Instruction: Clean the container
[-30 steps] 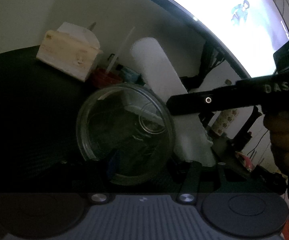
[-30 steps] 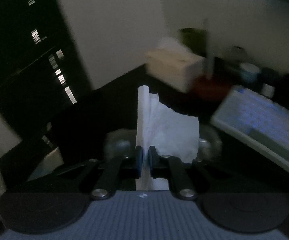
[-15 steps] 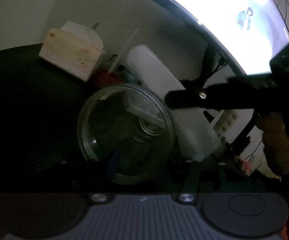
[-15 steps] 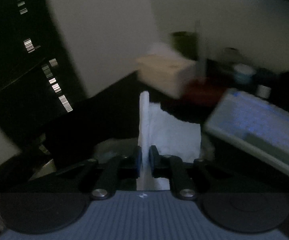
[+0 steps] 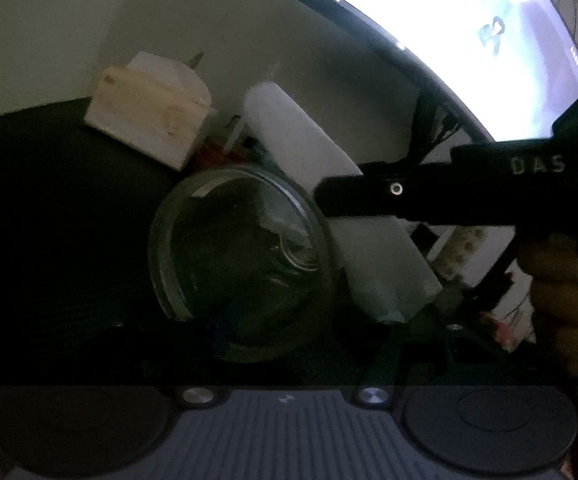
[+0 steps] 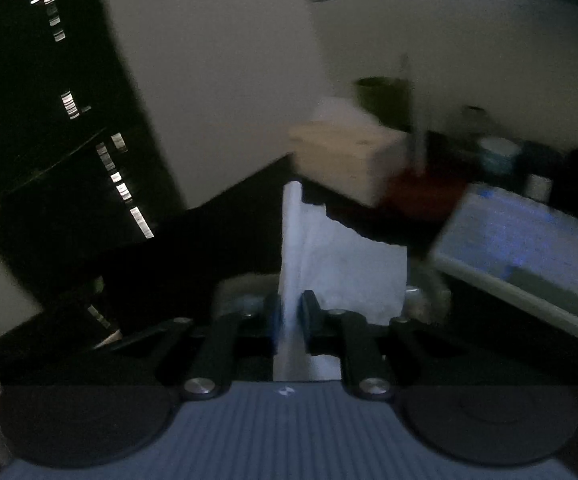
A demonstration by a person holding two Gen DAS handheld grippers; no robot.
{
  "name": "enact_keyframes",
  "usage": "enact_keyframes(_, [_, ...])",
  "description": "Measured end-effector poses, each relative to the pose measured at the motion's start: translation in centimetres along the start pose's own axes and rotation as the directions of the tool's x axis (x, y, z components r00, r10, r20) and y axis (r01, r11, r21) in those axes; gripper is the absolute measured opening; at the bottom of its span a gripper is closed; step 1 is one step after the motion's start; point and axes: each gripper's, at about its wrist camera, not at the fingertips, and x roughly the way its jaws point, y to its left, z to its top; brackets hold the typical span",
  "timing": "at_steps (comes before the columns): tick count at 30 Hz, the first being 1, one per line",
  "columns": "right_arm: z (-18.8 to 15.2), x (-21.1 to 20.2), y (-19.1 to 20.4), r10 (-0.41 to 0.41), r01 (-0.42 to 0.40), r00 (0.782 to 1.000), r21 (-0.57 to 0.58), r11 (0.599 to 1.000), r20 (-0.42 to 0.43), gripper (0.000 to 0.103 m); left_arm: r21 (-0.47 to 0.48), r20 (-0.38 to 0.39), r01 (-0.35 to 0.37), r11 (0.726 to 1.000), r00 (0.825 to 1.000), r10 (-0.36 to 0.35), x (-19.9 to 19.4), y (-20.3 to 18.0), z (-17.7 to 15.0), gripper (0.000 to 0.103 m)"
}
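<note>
the left gripper [image 5: 289,320] is gripping a clear glass container [image 5: 241,264], its mouth facing the camera, jaws clamped on its sides. the right gripper [image 6: 289,312] is pinching a white paper towel [image 6: 341,264] between jaws pressed nearly together, just beside the container above the dark surface [image 5: 49,200].

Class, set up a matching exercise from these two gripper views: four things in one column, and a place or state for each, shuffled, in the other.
Things
1. clear glass jar
2. folded white paper towel
3. pale wooden tissue box
4. bright curved monitor

Places or states
A. far back on the dark desk
B. glowing, upper right of the left view
C. held in the left gripper
D. pinched by the right gripper's fingers

Pairs: 1-C, 2-D, 3-A, 4-B
</note>
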Motion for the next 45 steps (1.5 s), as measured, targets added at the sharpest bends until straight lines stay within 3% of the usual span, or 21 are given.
enact_keyframes(2, [0.1,0.1,0.4,-0.001,0.001,1.000,-0.016,1.000,0.002,0.012,0.015,0.006,-0.040,0.999,0.999,0.039,-0.1,-0.5,0.0,0.059])
enact_keyframes(4, [0.1,0.2,0.9,-0.003,0.003,1.000,-0.032,0.999,0.003,0.008,0.047,0.016,-0.074,0.996,0.997,0.074,-0.2,-0.9,-0.1,0.070])
enact_keyframes(7, [0.3,0.3,1.5,-0.005,0.005,1.000,-0.056,0.998,0.006,0.008,0.076,0.025,-0.104,0.992,0.994,0.102,-0.2,-1.2,-0.3,0.071])
enact_keyframes(12, [0.4,0.5,2.6,-0.008,0.009,1.000,-0.096,0.995,0.010,0.010,0.071,0.030,-0.089,0.993,0.996,0.087,-0.2,-0.9,-0.4,0.071])
enact_keyframes(18, [-0.9,-1.3,4.6,0.126,-0.134,0.991,-0.221,0.966,-0.048,0.010,0.065,0.025,-0.071,0.995,0.997,0.070,-0.2,-1.0,-0.4,0.071])
enact_keyframes(24, [0.9,0.5,0.3,-0.015,0.015,1.000,-0.023,1.000,-0.009,0.013,0.066,0.028,-0.077,0.995,0.997,0.076,-0.2,-1.2,-0.4,0.071])
enact_keyframes(26, [0.6,0.2,0.7,0.001,-0.001,1.000,-0.029,1.000,-0.007,0.012,0.060,0.027,-0.076,0.995,0.997,0.075,-0.2,-1.2,-0.4,0.071])
enact_keyframes(30, [-1.3,-1.4,3.5,0.182,-0.188,0.982,-0.144,0.972,-0.049,0.008,0.066,0.028,-0.074,0.995,0.997,0.072,0.0,-1.2,-0.4,0.071])
enact_keyframes(32, [-1.6,-1.6,3.8,0.175,-0.183,0.983,-0.183,0.966,-0.057,0.008,0.072,0.029,-0.079,0.994,0.997,0.077,0.1,-1.3,-0.5,0.071])
enact_keyframes(35, [-0.7,-0.6,1.3,0.108,-0.112,0.993,-0.094,0.989,-0.040,0.008,0.075,0.032,-0.092,0.993,0.995,0.089,0.1,-1.5,-0.5,0.071])
enact_keyframes(36, [-0.4,-0.3,0.3,0.076,-0.078,0.997,-0.057,0.995,-0.031,0.008,0.078,0.032,-0.101,0.992,0.995,0.099,0.1,-1.7,-0.5,0.067])
enact_keyframes(37, [-0.3,-0.2,-0.1,0.066,-0.068,0.997,-0.039,0.997,-0.029,0.008,0.081,0.032,-0.112,0.990,0.993,0.109,0.1,-1.8,-0.5,0.053])
enact_keyframes(39, [-0.1,0.0,-0.7,0.053,-0.053,0.998,-0.008,0.999,-0.025,0.006,0.077,0.026,-0.128,0.989,0.992,0.127,0.2,-1.8,-0.5,0.038])
enact_keyframes(43, [-1.4,-0.8,2.2,0.168,-0.173,0.985,-0.139,0.975,-0.051,0.006,0.073,0.018,-0.120,0.990,0.993,0.119,0.4,-1.7,-0.5,0.036])
enact_keyframes(45, [-1.8,-1.0,3.4,0.170,-0.177,0.984,-0.178,0.968,-0.052,0.007,0.082,0.015,-0.140,0.987,0.990,0.139,0.3,-2.0,-0.5,0.036])
